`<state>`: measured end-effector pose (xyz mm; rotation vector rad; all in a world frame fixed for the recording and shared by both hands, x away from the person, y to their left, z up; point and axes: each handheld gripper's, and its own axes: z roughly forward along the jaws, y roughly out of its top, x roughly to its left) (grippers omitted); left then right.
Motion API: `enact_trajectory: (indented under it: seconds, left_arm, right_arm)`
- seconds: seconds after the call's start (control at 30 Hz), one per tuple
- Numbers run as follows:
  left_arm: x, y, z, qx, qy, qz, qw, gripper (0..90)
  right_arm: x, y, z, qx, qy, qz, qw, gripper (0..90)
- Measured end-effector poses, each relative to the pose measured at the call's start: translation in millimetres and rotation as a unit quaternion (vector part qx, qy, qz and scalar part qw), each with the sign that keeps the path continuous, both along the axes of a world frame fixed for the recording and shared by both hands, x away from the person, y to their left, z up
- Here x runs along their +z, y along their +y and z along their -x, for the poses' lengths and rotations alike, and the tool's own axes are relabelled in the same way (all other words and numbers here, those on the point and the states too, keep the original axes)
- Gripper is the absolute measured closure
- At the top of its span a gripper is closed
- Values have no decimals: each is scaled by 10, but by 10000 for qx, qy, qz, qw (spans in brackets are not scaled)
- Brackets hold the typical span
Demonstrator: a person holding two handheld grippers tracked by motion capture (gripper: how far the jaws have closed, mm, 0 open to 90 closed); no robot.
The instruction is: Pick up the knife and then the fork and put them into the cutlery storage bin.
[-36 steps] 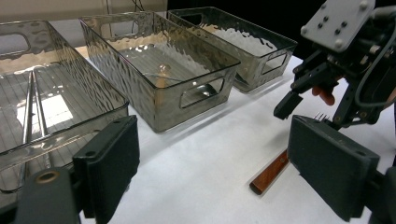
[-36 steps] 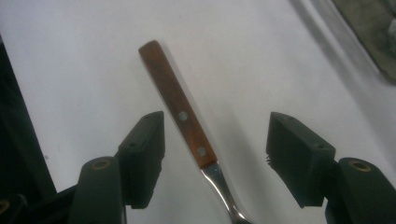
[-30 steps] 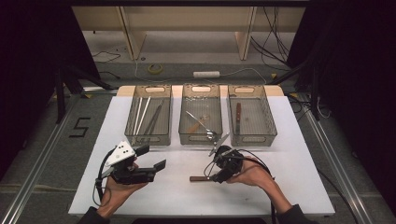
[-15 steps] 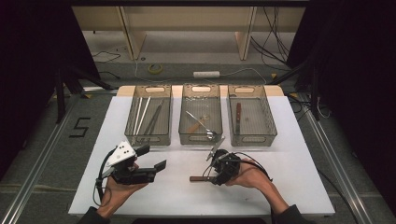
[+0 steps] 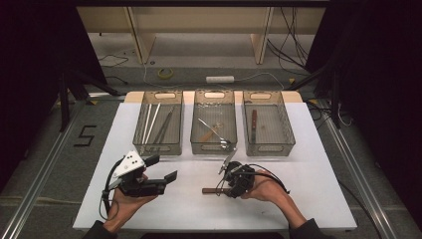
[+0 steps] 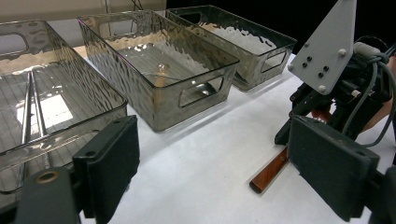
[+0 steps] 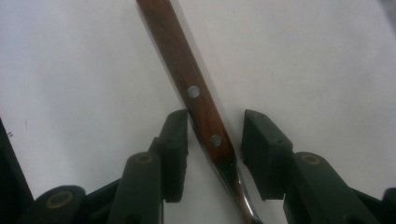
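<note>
I am working over a white tabletop (image 5: 318, 199); beyond my grippers are sitting three clear ribbed plastic bins (image 5: 214, 124). My left gripper (image 5: 166, 174) is hanging released. My right gripper (image 7: 215, 140) has just been closing around the brown wooden-handled utensil (image 7: 196, 98), its pads not yet touching it.

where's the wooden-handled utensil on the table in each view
High view: brown wooden-handled utensil lies on the white table, under the right gripper.
Left gripper view: handle end at lower right.
Right gripper view: centre, between the jaws.
Shared landmark: the right gripper.
</note>
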<state>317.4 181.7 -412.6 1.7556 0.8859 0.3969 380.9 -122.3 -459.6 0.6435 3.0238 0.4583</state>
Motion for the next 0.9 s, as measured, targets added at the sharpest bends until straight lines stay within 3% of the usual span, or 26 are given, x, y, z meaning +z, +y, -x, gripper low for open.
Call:
enact_trajectory:
  seconds: [0.13,0.57,0.9]
  left_arm:
    - [0,3,0,-6,0,1,10000,166]
    - [1,5,0,-7,-9,4,10000,166]
    - [-2,4,-1,-6,-7,3,10000,166]
  right_arm:
    - [-5,8,16,105,-102,45,9999,651]
    - [-1,28,29,53,-159,165,9997,764]
    - [16,74,26,84,-137,356,9992,776]
